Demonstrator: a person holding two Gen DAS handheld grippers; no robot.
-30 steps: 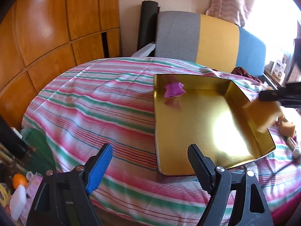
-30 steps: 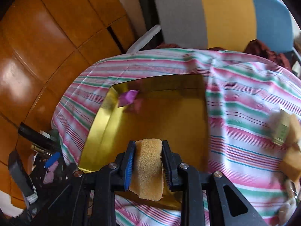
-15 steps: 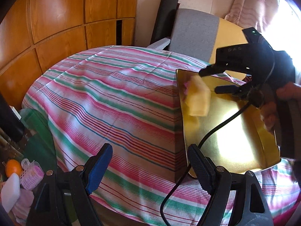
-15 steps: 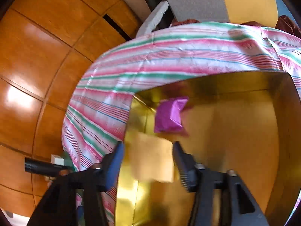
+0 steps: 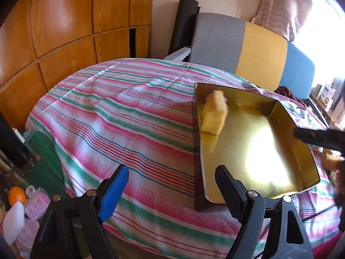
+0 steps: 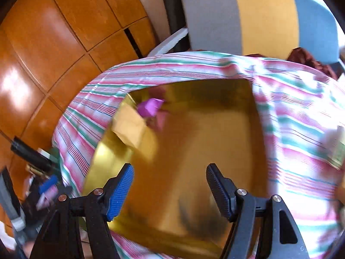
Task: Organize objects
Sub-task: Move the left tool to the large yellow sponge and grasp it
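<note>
A yellow sponge (image 5: 213, 115) lies in the far left corner of the gold tray (image 6: 256, 116) on the striped worktop (image 5: 120, 112), just released by the right tongs (image 6: 169, 191), whose jaws have just been opening and now stand apart and empty; the left tongs (image 5: 170, 191) also hang open and empty, so the next move is probably fetching another sponge (image 5: 328, 158) beside the tray.

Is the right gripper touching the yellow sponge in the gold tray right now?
Apart. The right wrist view shows the right gripper open and empty, the yellow sponge lying far ahead.
</note>
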